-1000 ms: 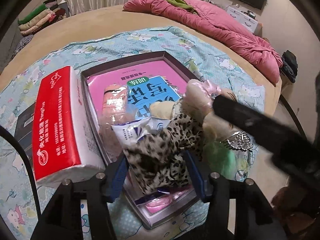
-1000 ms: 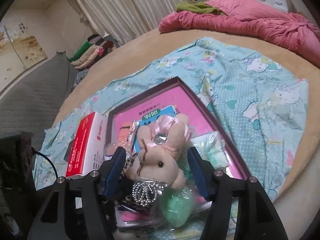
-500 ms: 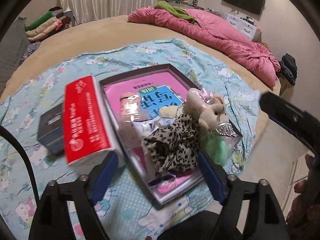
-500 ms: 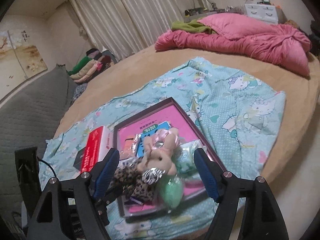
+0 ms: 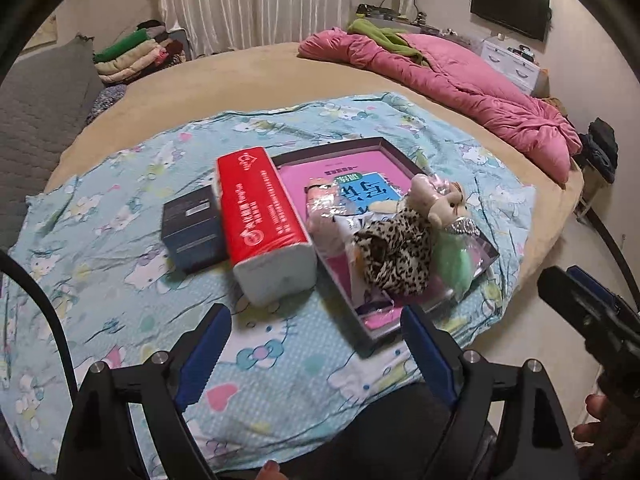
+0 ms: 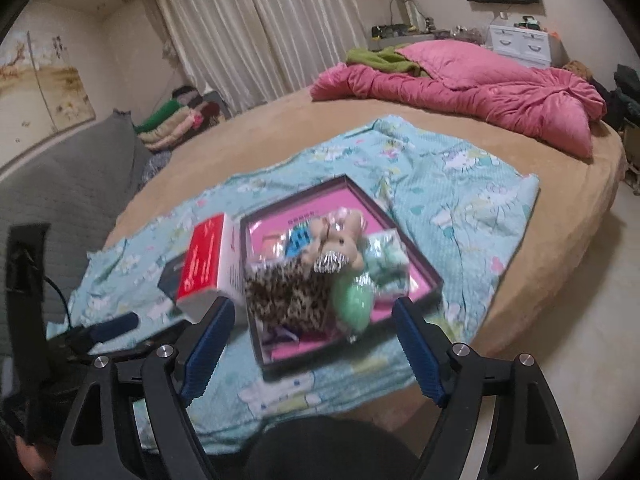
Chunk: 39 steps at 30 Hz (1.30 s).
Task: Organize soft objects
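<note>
Pale curtains point(image 5: 256, 0) hang behind a big round bed point(image 5: 248, 76) with a tan cover, and a crumpled pink duvet point(image 5: 452, 80) lies along its far side; nearer me a light blue cartoon-print sheet point(image 5: 120, 216) is spread over the bed, and on it sits a shallow dark-rimmed box point(image 5: 394, 148) lined in pink; the soft things are piled in the near part of that box: a leopard-print plush piece point(image 5: 394, 254), brown and black spots on cream, slumps against a small beige stuffed rabbit point(image 5: 438, 204) that has a pale pink ribbon at its ears and a little silver crown ornament point(image 5: 464, 226) at its side; a mint-green fuzzy ball point(image 5: 450, 262) in clear wrapping rests just beside them toward the box's right rim, and a blue-and-white printed card point(image 5: 368, 192) shows underneath; a red-and-white pack of tissues point(image 5: 260, 224) lies on the sheet against the box's left rim, with a dark navy box point(image 5: 192, 232) just to its left; my left hand-held gripper point(image 5: 316, 354) hangs over the sheet short of the pile, its blue-padded jaws wide and opening further, with only bedding seen between them; my right hand-held gripper point(image 6: 314, 354) likewise stands wide and is opening, well apart from the toys, gripping nothing; in the right wrist view the leopard piece point(image 6: 286, 294), rabbit point(image 6: 340, 242) and green ball point(image 6: 354, 304) look blurred but sit inside the box point(image 6: 424, 264).
</note>
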Available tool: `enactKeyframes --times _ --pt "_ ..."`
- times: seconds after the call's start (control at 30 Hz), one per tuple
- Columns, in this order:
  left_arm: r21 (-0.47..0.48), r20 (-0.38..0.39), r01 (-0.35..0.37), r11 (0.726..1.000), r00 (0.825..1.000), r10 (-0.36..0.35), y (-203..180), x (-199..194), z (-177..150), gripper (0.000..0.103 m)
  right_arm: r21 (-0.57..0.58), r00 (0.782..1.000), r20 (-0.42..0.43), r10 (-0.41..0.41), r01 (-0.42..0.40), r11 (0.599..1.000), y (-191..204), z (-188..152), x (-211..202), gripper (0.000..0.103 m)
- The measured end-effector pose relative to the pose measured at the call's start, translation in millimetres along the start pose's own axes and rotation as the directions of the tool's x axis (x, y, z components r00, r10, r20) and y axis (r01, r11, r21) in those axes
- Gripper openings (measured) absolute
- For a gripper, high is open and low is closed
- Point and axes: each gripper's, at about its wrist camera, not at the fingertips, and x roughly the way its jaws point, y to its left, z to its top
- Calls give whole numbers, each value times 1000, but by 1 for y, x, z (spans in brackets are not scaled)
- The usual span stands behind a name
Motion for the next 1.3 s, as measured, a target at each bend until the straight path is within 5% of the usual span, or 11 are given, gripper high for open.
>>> enactKeyframes --times 0.33,1.3 --pt "-36 -4 -40 999 999 40 9 -19 -21 87 -81 999 -32 -39 36 996 18 -21 -9 83" --pt "-30 -18 -45 999 999 44 8 -33 -33 87 -84 995 -72 -68 62 995 23 -34 -12 84"
